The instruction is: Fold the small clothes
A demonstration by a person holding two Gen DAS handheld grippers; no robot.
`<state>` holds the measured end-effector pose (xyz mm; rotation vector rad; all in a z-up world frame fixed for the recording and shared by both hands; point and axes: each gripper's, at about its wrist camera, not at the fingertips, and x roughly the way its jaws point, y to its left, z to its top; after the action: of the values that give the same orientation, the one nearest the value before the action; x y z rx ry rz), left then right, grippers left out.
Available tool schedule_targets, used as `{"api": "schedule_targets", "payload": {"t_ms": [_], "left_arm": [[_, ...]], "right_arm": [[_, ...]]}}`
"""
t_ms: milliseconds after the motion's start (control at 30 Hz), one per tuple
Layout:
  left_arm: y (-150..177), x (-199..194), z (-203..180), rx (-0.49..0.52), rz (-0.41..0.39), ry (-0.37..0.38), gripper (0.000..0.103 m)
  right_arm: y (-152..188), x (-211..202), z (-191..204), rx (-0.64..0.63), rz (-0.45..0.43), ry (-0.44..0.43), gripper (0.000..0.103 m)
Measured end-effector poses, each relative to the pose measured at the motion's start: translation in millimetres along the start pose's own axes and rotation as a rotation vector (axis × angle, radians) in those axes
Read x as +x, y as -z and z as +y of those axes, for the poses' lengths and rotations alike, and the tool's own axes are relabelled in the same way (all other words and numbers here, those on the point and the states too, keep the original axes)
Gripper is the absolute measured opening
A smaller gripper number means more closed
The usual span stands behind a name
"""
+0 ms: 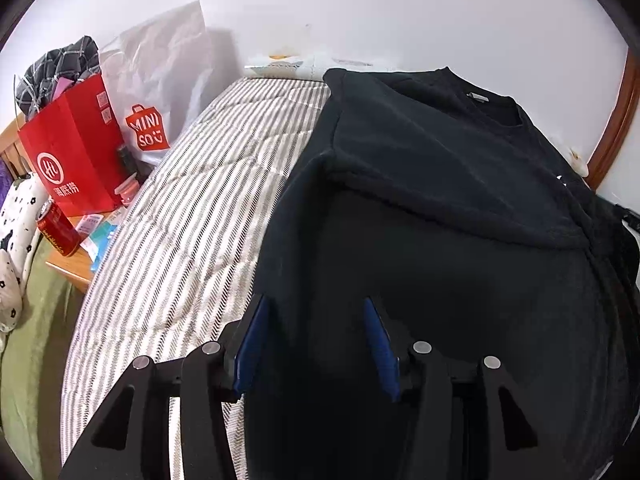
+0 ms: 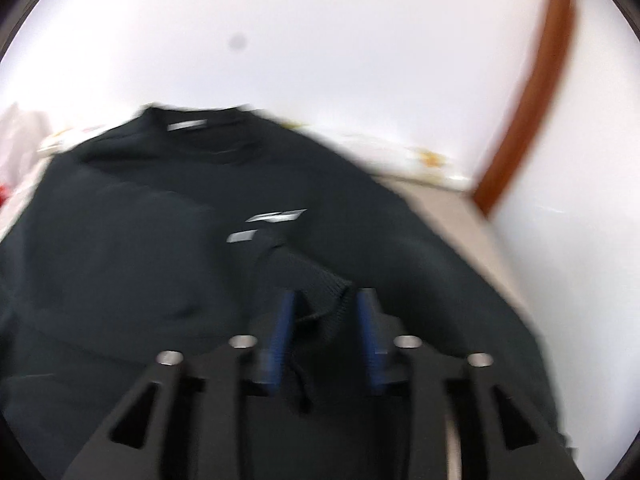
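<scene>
A black sweatshirt (image 1: pixel 440 184) lies on a striped bed, collar toward the wall, with its left sleeve folded across the chest. My left gripper (image 1: pixel 314 308) is open and empty, low over the sweatshirt's lower left part. In the blurred right wrist view the same sweatshirt (image 2: pixel 160 220) shows white logo marks. My right gripper (image 2: pixel 326 300) is open, and the ribbed cuff of the right sleeve (image 2: pixel 320 280) lies between its blue pads (image 2: pixel 282 328) without being pinched.
The striped bed cover (image 1: pixel 200 200) runs along the left. A wooden side table (image 1: pixel 72 268) holds a red paper bag (image 1: pixel 72 152), a white Miniso bag (image 1: pixel 160 80) and a red can (image 1: pixel 58 232). The white wall and a brown wooden frame (image 2: pixel 532 92) stand behind.
</scene>
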<state>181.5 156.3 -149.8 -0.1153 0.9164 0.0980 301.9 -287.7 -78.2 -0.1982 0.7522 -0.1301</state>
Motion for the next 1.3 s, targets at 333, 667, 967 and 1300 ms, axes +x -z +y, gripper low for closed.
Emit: {"api": "schedule_targets", "payload": {"t_ms": [333,667,967,1300], "left_arm": [[-26,9,5,-0.004,-0.015,-0.063,0.047],[-47,33,2,0.065,-0.03,-0.051,0.037],[-61,50,1,0.066,-0.036,0.023,0.03],[-68,50,26,-0.044,-0.042,0.106,0.008]], "right_arm": [[-62,-18,77,-0.089,-0.077,-0.263,0.05],[-112,28,254,-0.248,-0.009,-0.615,0.05],[-163,83,352,-0.281,0.046,-0.75,0.05],[-188,96,403,-0.266,0.009,-0.867,0.0]]}}
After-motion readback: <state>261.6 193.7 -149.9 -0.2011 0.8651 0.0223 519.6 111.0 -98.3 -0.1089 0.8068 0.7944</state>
